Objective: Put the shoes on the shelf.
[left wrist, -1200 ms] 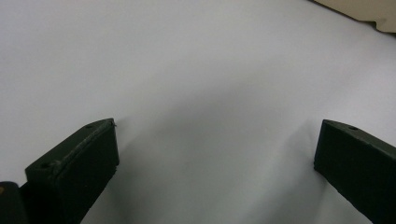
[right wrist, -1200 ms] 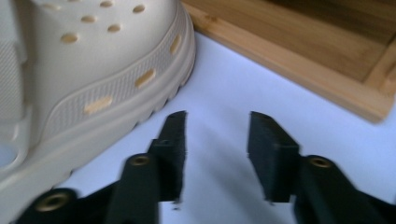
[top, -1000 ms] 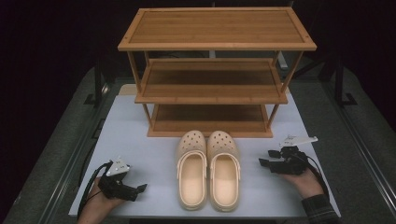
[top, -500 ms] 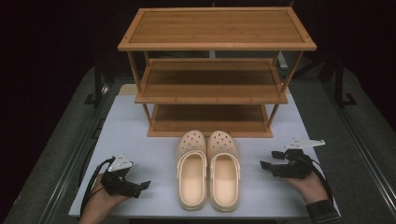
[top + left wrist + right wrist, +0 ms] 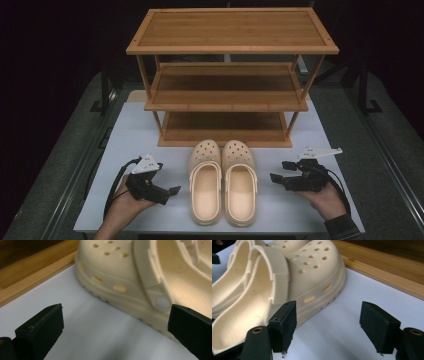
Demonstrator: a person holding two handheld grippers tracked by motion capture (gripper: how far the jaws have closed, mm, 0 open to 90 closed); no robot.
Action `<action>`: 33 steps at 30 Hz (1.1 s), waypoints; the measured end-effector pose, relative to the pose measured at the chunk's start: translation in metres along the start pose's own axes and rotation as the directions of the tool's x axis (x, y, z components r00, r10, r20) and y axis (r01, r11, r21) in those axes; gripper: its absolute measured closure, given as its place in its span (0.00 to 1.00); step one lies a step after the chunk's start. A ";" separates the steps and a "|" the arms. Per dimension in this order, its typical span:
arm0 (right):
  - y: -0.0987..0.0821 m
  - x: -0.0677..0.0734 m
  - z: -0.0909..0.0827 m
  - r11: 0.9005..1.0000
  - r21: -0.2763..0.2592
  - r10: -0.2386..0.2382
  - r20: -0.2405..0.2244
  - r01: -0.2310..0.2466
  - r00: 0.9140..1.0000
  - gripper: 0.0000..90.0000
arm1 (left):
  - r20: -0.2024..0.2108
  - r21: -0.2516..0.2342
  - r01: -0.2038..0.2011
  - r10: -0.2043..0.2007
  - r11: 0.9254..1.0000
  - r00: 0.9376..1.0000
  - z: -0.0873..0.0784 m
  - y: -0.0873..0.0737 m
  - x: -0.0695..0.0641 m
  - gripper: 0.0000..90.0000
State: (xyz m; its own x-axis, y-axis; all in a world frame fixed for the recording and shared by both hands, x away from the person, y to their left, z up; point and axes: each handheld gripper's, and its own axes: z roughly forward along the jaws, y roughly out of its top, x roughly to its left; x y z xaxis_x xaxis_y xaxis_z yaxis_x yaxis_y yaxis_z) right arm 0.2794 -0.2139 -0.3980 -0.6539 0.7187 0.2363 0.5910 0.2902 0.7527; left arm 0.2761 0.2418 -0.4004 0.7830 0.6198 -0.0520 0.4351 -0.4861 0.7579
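A pair of cream clogs stands side by side on the white table, toes toward the shelf: the left clog [image 5: 205,185] and the right clog [image 5: 240,186]. My left gripper [image 5: 170,193] hovers just left of the pair, open, with the left clog's side [image 5: 130,272] ahead of its empty jaws [image 5: 115,322]. At the pair's right, my right gripper [image 5: 276,173] is open too. Its jaws have just been opening, and nothing is between them [image 5: 332,325]. The right clog [image 5: 312,270] lies just beyond its left jaw.
A three-tier bamboo shelf rack [image 5: 227,75] stands behind the clogs, its bottom board [image 5: 387,267] close to their toes. Bare white tabletop [image 5: 135,135] lies to either side of the shoes. Dark floor surrounds the table.
My left gripper has risen a little and moved right and forward, closer to the left clog. The right hand has stayed about where it was.
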 end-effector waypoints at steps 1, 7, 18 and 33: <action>0.001 0.001 0.000 1.000 0.000 -0.004 -0.005 0.004 1.000 0.33 | 0.008 0.000 -0.006 0.006 1.000 1.000 0.002 0.003 -0.002 0.00; 0.006 0.011 0.003 1.000 -0.002 -0.025 -0.029 0.025 0.999 0.31 | 0.050 -0.015 -0.024 0.025 1.000 0.998 0.015 0.019 -0.012 0.00; 0.015 0.027 0.015 0.999 -0.012 -0.031 -0.079 0.030 0.996 0.30 | 0.049 0.002 -0.045 0.045 0.999 0.998 0.039 0.034 -0.020 0.00; 0.022 0.037 0.052 0.997 0.054 -0.055 -0.079 0.060 0.995 0.30 | 0.006 0.009 -0.038 0.038 0.999 0.999 0.055 0.041 -0.018 0.17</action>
State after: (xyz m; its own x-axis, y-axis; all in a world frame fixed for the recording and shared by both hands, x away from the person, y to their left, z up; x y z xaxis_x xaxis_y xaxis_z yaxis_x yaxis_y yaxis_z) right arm 0.2930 -0.1480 -0.4047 -0.7207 0.6497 0.2420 0.5757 0.3664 0.7310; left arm 0.3046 0.1771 -0.4038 0.8017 0.5972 -0.0265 0.4088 -0.5153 0.7532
